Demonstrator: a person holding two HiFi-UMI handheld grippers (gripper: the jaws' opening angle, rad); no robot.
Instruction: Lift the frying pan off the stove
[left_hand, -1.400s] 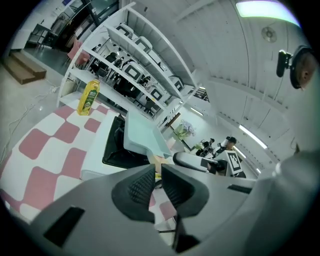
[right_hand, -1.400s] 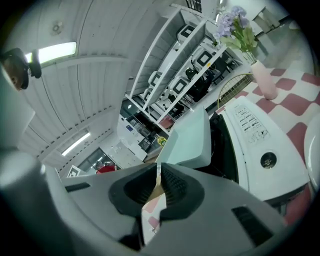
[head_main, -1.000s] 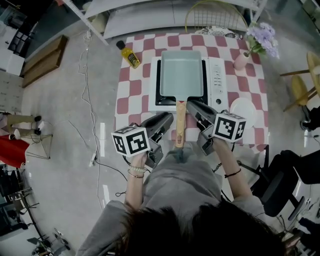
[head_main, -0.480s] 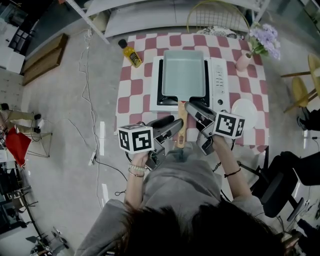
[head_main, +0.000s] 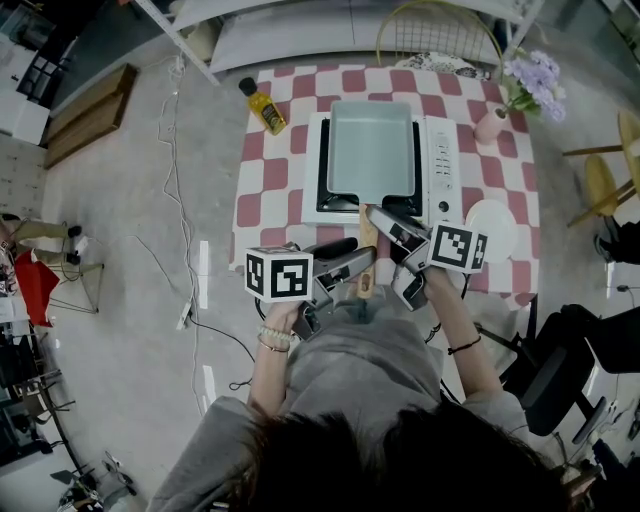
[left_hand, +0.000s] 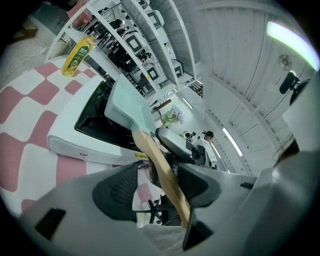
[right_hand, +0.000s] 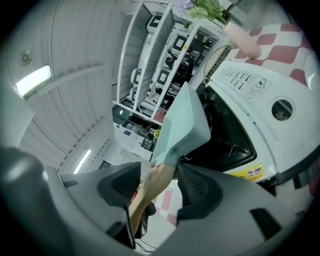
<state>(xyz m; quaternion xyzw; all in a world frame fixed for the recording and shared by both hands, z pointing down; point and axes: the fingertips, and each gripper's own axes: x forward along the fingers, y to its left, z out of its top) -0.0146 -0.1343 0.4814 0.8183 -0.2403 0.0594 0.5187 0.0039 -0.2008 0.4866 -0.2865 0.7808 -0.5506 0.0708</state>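
Straddling the wooden handle (head_main: 366, 283), our left gripper (left_hand: 158, 186) and right gripper (right_hand: 156, 189) have just been opening and pinch nothing. The frying pan (head_main: 371, 150) sits on the stove (head_main: 441, 160); next we must clamp the handle, then lift.

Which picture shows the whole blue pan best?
The head view: the frying pan lies fully open from above, sitting on the stove. Both gripper views catch only its slanted side and the wooden handle up close.
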